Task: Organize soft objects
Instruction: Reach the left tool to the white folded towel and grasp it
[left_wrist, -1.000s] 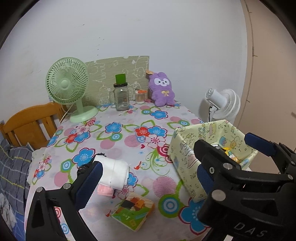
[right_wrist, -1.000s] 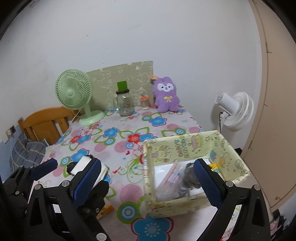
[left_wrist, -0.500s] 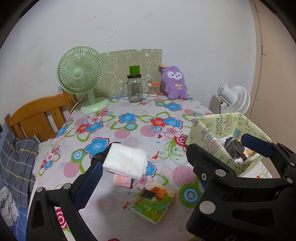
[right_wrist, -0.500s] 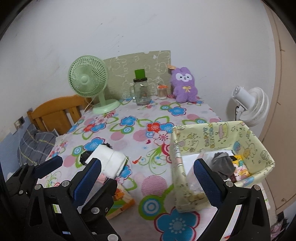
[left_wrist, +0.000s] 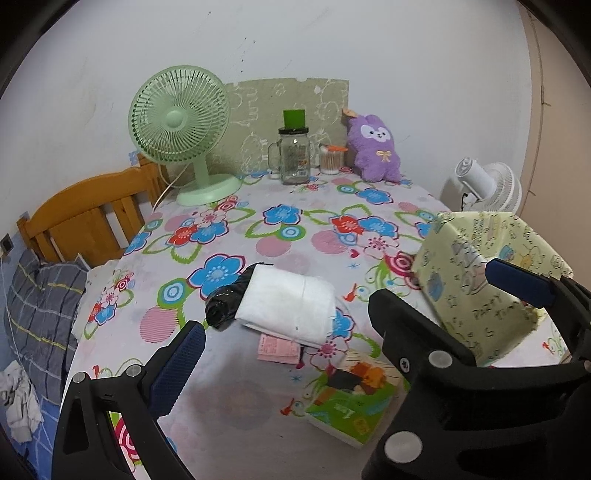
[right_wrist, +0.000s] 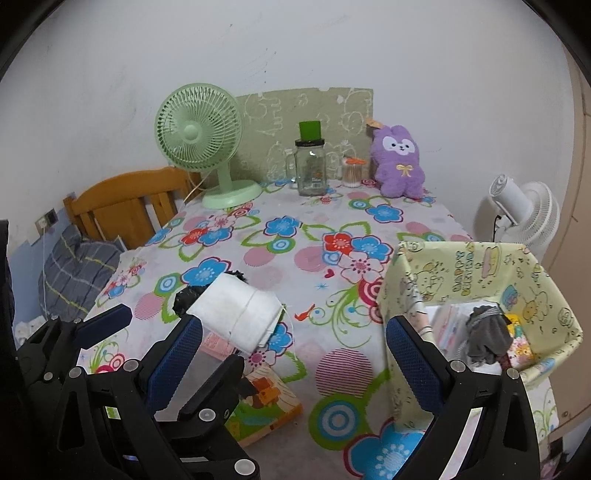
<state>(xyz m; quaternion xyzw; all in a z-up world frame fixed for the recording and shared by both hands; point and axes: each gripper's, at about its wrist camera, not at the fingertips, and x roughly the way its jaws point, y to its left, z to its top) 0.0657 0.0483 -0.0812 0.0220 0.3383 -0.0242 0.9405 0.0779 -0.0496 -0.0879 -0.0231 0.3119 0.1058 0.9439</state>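
Note:
A folded white cloth (left_wrist: 288, 306) lies on the flowered table, partly over a black crumpled thing (left_wrist: 225, 299); it also shows in the right wrist view (right_wrist: 240, 314). A yellow-green fabric basket (right_wrist: 476, 273) stands at the right, holding a grey cloth (right_wrist: 487, 332) and packets; in the left wrist view the basket (left_wrist: 480, 273) shows behind the right gripper. A purple plush (left_wrist: 375, 147) sits at the back. My left gripper (left_wrist: 280, 365) is open and empty, just short of the white cloth. My right gripper (right_wrist: 295, 354) is open and empty, between cloth and basket.
A green fan (left_wrist: 181, 125), a glass jar with a green lid (left_wrist: 293, 155) and a small cotton-swab jar (left_wrist: 330, 158) stand at the back. A pink paper (left_wrist: 279, 347) and a green book (left_wrist: 351, 398) lie near the front edge. A wooden headboard (left_wrist: 88, 221) is left, a white fan (left_wrist: 487, 184) right.
Both grippers have drawn back and risen slightly from the table, so the white cloth and the basket look farther off. Both stay open and empty.

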